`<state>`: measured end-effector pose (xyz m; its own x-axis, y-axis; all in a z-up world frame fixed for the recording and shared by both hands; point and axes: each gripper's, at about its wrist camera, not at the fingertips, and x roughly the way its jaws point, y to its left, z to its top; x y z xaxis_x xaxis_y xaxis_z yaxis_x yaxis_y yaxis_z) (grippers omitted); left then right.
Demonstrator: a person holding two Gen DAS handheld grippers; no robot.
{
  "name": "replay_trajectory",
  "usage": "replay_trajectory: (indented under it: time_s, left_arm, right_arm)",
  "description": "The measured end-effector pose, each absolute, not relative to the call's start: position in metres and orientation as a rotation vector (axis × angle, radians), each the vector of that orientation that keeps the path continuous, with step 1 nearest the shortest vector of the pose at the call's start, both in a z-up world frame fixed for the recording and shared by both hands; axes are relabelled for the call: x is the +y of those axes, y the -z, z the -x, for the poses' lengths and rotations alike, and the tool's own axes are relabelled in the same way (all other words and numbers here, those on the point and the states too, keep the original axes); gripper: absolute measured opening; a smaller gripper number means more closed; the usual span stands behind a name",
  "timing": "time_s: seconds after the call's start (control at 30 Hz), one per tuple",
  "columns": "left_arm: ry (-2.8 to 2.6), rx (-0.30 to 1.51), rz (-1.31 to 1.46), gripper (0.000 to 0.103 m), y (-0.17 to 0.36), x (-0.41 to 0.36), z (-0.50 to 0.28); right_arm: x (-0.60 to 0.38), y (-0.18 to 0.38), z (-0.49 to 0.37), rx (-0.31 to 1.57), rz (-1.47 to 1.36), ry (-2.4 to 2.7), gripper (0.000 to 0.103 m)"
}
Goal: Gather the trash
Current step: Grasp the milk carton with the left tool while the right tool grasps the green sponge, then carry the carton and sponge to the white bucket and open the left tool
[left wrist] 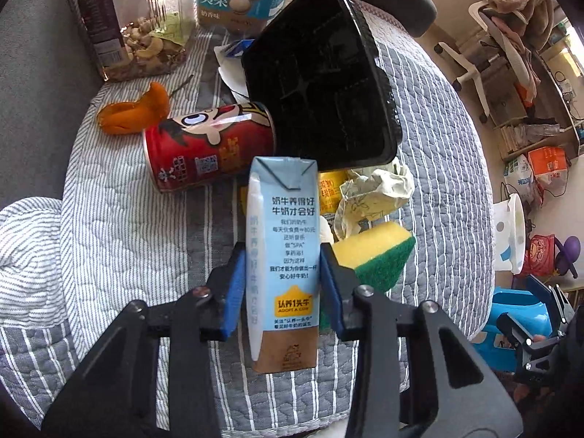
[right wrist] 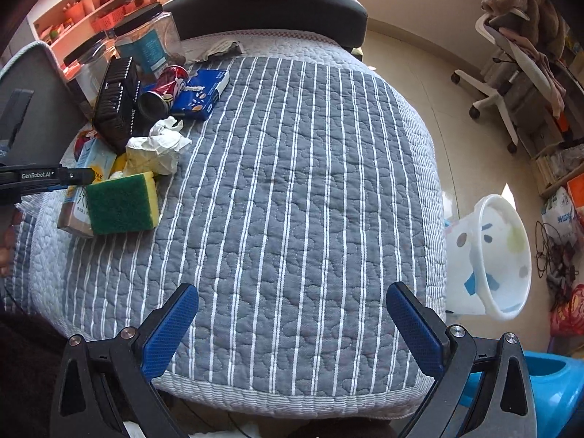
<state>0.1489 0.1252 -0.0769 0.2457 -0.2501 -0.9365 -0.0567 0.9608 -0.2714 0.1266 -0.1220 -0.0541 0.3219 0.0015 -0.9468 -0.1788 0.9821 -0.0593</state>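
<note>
My left gripper is shut on a light-blue milk carton, its blue pads against both sides. Behind the carton lie a red can, a black plastic tray, crumpled paper, a yellow-green sponge and orange peel. In the right wrist view the same pile sits at the far left: carton, sponge, paper, tray, can, blue box. My right gripper is open and empty over the bare striped quilt.
A white plastic bin stands on the floor to the right of the quilted surface, with a blue container nearer. Clear snack jars stand at the back left. An office chair and clutter are at the far right.
</note>
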Motion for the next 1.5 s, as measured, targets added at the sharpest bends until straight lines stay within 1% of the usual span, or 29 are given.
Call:
replay_trajectory:
  time_s: [0.2, 0.53, 0.73, 0.9, 0.93, 0.97, 1.0, 1.2, 1.5]
  left_arm:
    - [0.099, 1.220, 0.104, 0.041, 0.050, 0.127, -0.139]
    - [0.010, 1.238, 0.181, 0.040, 0.047, 0.183, -0.119]
    - [0.008, 1.240, 0.168, 0.041, 0.048, 0.181, -0.114]
    - [0.009, 1.230, 0.152, 0.041, 0.047, 0.180, -0.114]
    - [0.009, 1.229, 0.152, 0.041, 0.047, 0.181, -0.114]
    - [0.010, 1.228, 0.154, 0.041, 0.046, 0.181, -0.114]
    - [0.010, 1.225, 0.155, 0.041, 0.046, 0.181, -0.114]
    - [0.032, 1.197, 0.148, 0.041, 0.040, 0.173, -0.113]
    - [0.100, 1.136, 0.080, 0.041, 0.025, 0.135, -0.109]
  right_arm:
    - [-0.072, 0.072, -0.143, 1.280, 0.161, -0.198, 0.103]
    - [0.015, 0.107, -0.169, 1.316, 0.122, -0.333, 0.103]
    - [0.046, 0.123, -0.182, 1.313, 0.113, -0.323, 0.103]
    - [0.052, 0.134, -0.191, 1.316, 0.094, -0.298, 0.103]
    - [0.054, 0.136, -0.193, 1.315, 0.084, -0.297, 0.099]
    - [0.054, 0.136, -0.194, 1.315, 0.073, -0.302, 0.092]
    - [0.054, 0.136, -0.196, 1.316, 0.058, -0.312, 0.089]
    - [0.053, 0.113, -0.194, 1.271, 0.072, -0.315, 0.087]
    - [0.002, 0.066, -0.187, 1.203, 0.022, -0.257, 0.087]
